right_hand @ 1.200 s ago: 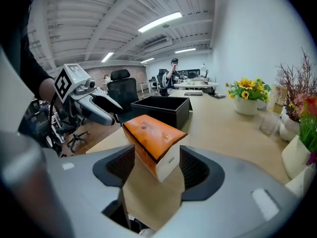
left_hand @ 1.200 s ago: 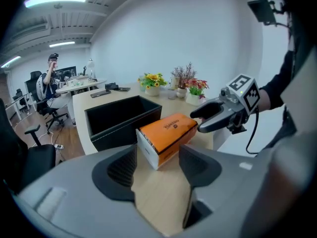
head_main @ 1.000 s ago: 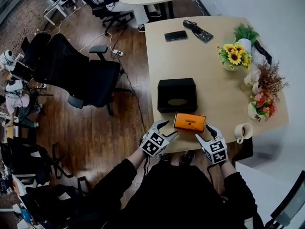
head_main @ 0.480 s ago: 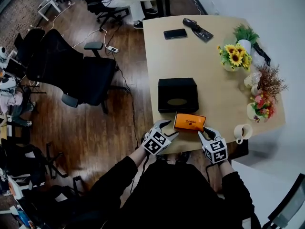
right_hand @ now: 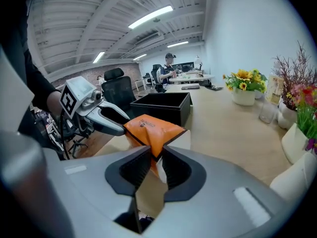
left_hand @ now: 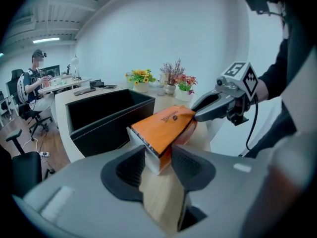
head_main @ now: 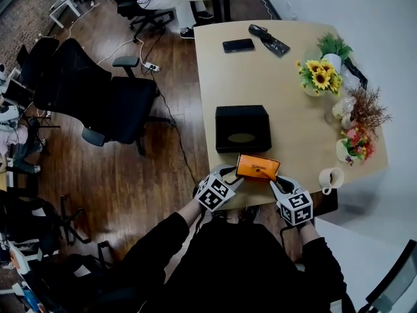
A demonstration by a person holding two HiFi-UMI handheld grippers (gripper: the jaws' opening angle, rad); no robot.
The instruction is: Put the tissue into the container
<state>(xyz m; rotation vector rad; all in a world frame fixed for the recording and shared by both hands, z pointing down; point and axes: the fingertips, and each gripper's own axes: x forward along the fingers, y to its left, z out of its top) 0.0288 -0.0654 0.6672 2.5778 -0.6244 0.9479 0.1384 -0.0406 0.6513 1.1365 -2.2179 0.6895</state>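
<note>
So the left gripper [left_hand: 157, 160] has its jaws clamped narrow on the left end of the orange tissue pack [head_main: 258, 167]. You can see both pads pressing the corner of it, one on each side. The jaws have only just been closing, and the pack is right between them.

Same deal on the other side. The right gripper [right_hand: 154, 165] has just been closing too, and its jaws are pinched almost together on the right end of the pack, with the orange wrapper crumpled up between the pads. So both are holding the same pack, one at each end, and each gripper shows up in the other's view at the far end.

The pack sits at the near edge of the table [head_main: 260, 77], tilted a bit in the left gripper view. Honestly I can't tell if it's actually off the surface or still resting on it. It's outside the black container [left_hand: 99, 128], just in front of the near wall. The container is an open-topped black box, standing upright in the middle of the table.

Further out, there's a white mug [head_main: 332, 179] off to the right of the pack near the table edge. A pot of sunflowers [head_main: 319, 77] and a couple of other flower pots line the right side. A phone [head_main: 238, 45] lies at the far end. On the floor to the left is a black office chair [head_main: 111, 100].
</note>
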